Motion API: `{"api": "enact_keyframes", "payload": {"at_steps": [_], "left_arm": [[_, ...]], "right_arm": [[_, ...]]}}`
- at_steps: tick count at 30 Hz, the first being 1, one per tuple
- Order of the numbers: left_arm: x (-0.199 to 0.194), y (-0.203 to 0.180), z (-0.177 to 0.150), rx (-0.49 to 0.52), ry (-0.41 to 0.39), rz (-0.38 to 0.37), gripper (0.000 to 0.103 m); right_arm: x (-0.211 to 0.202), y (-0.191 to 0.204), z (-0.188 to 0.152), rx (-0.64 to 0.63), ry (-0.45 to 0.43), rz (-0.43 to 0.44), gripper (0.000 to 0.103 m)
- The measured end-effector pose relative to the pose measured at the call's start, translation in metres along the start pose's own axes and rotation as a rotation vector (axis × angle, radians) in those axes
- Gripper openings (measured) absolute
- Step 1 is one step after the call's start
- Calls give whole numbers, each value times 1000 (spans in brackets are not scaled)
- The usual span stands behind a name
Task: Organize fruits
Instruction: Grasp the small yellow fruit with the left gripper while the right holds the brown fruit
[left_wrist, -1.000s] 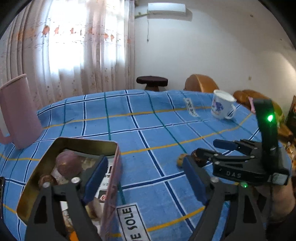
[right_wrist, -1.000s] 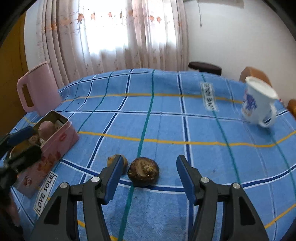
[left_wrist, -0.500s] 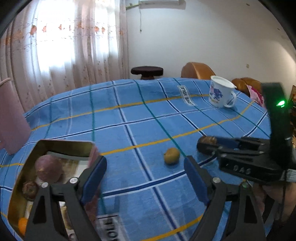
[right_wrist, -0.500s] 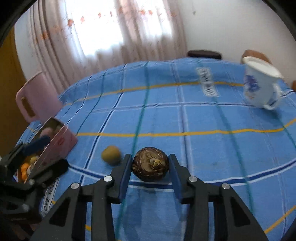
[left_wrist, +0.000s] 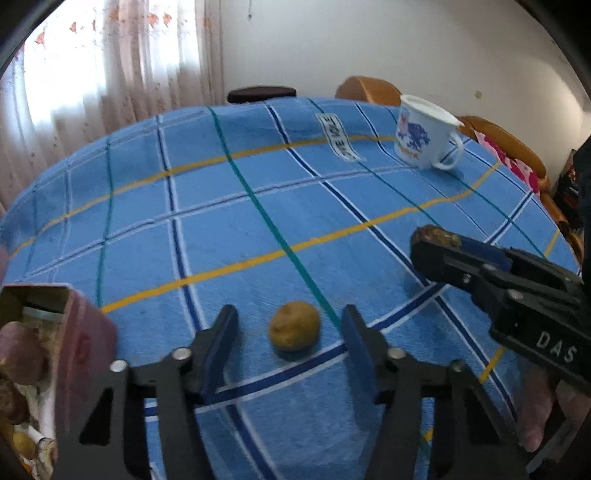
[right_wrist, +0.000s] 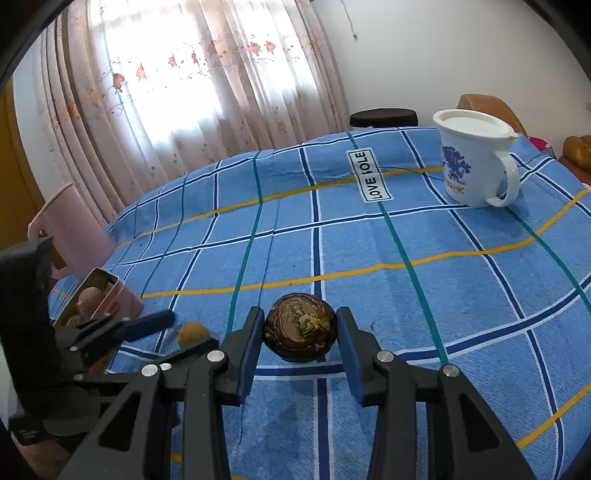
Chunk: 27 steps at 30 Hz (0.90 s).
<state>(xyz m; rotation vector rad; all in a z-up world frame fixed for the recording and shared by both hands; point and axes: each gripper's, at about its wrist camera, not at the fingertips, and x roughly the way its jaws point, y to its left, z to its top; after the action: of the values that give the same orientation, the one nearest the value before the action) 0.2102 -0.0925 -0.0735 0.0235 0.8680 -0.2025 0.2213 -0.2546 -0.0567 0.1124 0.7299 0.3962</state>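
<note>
The small yellow-brown fruit (left_wrist: 294, 330) lies on the blue checked cloth (left_wrist: 258, 221) between the left gripper (left_wrist: 290, 343) pads, whose jaws have just been closing but don't yet touch it; centre it before squeezing. Right of it, the right gripper (right_wrist: 300, 341) clamps the dark round fruit (right_wrist: 300, 326); both belong in the pink tin (left_wrist: 86, 343), near left.

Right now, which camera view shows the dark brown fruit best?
The right wrist view: the dark brown fruit sits whole and close between the right gripper's fingers. The left wrist view shows only its top above those fingers, at the right.
</note>
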Motion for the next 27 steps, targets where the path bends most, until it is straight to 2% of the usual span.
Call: {"api": "enact_keyframes", "payload": {"at_steps": [3, 4, 5, 6, 17, 27], "left_arm": [[2, 2, 1, -18, 12, -17, 40], [2, 2, 1, -15, 12, -15, 40], [1, 1, 0, -13, 11, -15, 32], [-1, 1, 0, -11, 7, -16, 30], [-25, -5, -5, 17, -106, 15, 30], [-43, -1, -10, -10, -207, 46, 30]], "right_arm": [[-1, 1, -1, -7, -5, 1, 42], [-1, 2, -1, -10, -7, 1, 42], [-1, 2, -1, -12, -8, 0, 42], [-2, 2, -1, -14, -10, 2, 42], [-13, 9, -1, -51, -67, 8, 42], [-21, 12, -2, -73, -111, 26, 42]]}}
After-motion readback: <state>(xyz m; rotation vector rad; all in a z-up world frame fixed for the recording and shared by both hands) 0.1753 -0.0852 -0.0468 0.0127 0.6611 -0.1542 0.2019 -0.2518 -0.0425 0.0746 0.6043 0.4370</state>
